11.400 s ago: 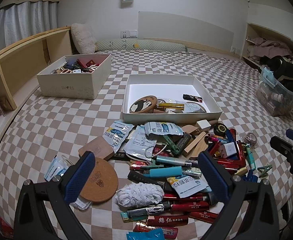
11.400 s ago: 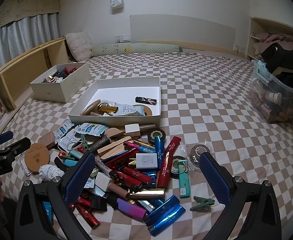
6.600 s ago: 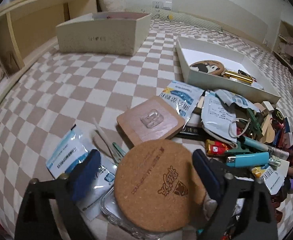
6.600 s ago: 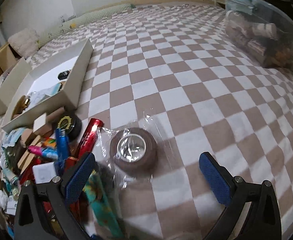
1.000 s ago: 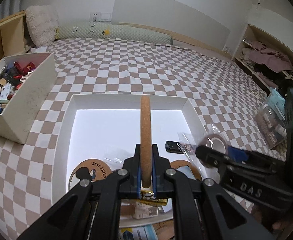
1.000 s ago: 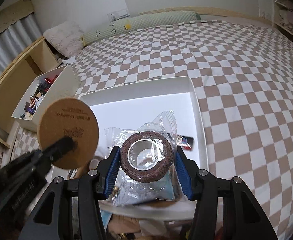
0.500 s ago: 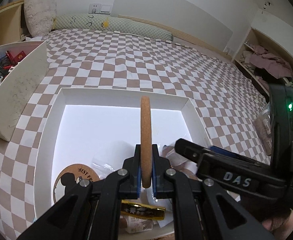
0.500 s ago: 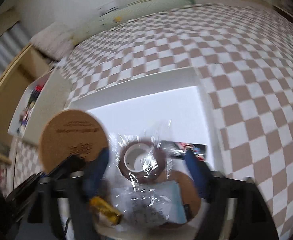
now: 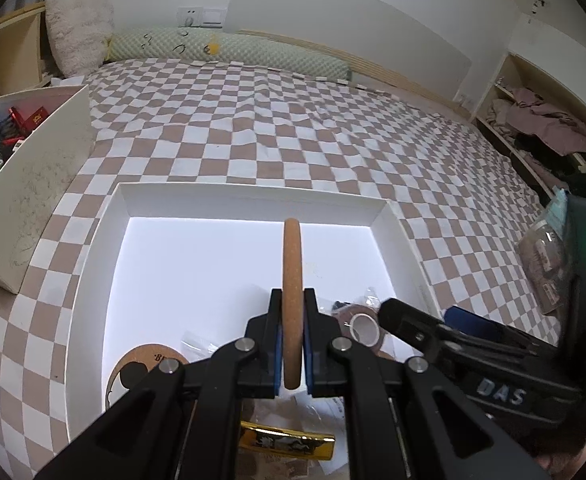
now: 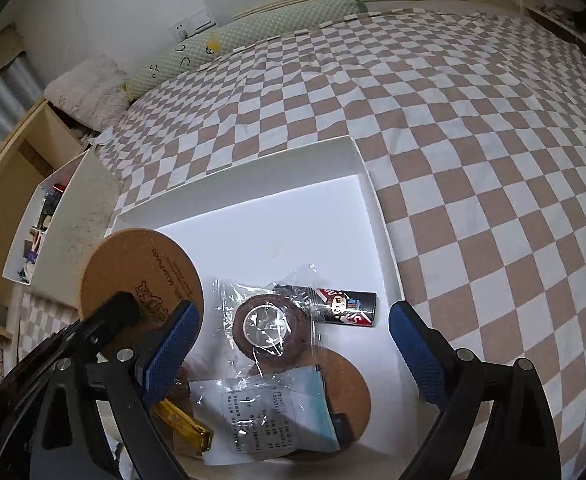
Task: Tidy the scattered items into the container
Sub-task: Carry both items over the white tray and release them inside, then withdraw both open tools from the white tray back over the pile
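The cork coaster stands on edge at frame centre, clamped by the left gripper above the white tray. The right gripper is spread wide; the bagged tape roll lies in the tray beside a black lighter.

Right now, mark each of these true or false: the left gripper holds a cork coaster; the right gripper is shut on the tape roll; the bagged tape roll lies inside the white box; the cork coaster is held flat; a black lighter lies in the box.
1. The left gripper holds a cork coaster. True.
2. The right gripper is shut on the tape roll. False: its jaws stand wide open and hold nothing.
3. The bagged tape roll lies inside the white box. True.
4. The cork coaster is held flat. False: it stands on edge between the blue pads.
5. A black lighter lies in the box. True, beside the tape roll.
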The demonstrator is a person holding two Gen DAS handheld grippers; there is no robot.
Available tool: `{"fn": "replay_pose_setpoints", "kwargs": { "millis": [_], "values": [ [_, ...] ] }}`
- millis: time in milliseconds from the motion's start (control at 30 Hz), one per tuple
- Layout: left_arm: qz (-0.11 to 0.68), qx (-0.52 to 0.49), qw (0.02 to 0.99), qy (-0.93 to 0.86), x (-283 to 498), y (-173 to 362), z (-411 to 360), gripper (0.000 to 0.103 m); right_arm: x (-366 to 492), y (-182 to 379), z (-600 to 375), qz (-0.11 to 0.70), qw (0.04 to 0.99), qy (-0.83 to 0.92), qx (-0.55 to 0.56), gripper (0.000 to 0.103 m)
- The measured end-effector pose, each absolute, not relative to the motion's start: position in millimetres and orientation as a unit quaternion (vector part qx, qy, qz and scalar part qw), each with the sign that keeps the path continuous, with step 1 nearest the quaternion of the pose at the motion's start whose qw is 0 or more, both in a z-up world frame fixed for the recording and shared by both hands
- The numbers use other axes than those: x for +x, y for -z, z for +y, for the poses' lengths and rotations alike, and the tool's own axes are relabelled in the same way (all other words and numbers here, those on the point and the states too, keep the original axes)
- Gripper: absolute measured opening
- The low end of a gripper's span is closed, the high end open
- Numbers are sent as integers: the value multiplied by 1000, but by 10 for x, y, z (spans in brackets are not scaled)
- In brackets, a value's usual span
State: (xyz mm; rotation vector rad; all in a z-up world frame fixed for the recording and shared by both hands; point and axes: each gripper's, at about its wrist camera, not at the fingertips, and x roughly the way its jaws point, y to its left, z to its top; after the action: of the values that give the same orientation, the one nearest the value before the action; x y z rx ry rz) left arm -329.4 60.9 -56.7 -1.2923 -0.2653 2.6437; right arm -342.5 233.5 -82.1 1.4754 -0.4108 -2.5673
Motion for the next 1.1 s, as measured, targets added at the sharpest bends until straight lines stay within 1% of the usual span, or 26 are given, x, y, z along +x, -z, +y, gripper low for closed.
{"fn": "replay_pose_setpoints", "kwargs": {
  "millis": [33, 67, 100, 133, 167, 267, 400, 800, 967, 1067, 1100],
  "values": [
    [-90, -438, 85, -890, -3303, 583, 590, 31, -3418, 816, 2333, -137, 76, 857, 491, 96],
    [-91, -441, 67, -890, -3310, 598, 554, 43, -3413, 812, 2349, -137, 70, 859, 489, 96],
    [-89, -440, 39, -893, -3303, 606, 502, 63, -3408, 806, 2371, -140, 68, 860, 485, 96],
    [-88, -437, 27, -895, -3293, 608, 471, 74, -3413, 802, 2390, -144, 69, 860, 484, 96],
    [-90, -433, 23, -897, -3276, 608, 430, 77, -3416, 796, 2401, -144, 67, 861, 484, 96],
    [-99, -439, 35, -893, -3248, 609, 364, 77, -3401, 787, 2397, -138, 65, 863, 481, 96],
    [-73, -433, 31, -898, -3200, 548, 408, 77, -3401, 795, 2383, -143, 65, 861, 484, 96],
    [-50, -431, 18, -901, -3017, 447, 356, 78, -3252, 733, 2332, -139, 68, 863, 481, 96],
    [-42, -421, 8, -906, -2864, 374, 302, 84, -3105, 609, 2355, -124, 62, 873, 467, 96],
    [-38, -413, 5, -910, -2775, 333, 270, 96, -3016, 508, 2345, -107, 62, 880, 459, 96],
    [-35, -409, 2, -912, -2736, 313, 264, 101, -2984, 478, 2340, -103, 62, 881, 457, 96]
  ]
}}
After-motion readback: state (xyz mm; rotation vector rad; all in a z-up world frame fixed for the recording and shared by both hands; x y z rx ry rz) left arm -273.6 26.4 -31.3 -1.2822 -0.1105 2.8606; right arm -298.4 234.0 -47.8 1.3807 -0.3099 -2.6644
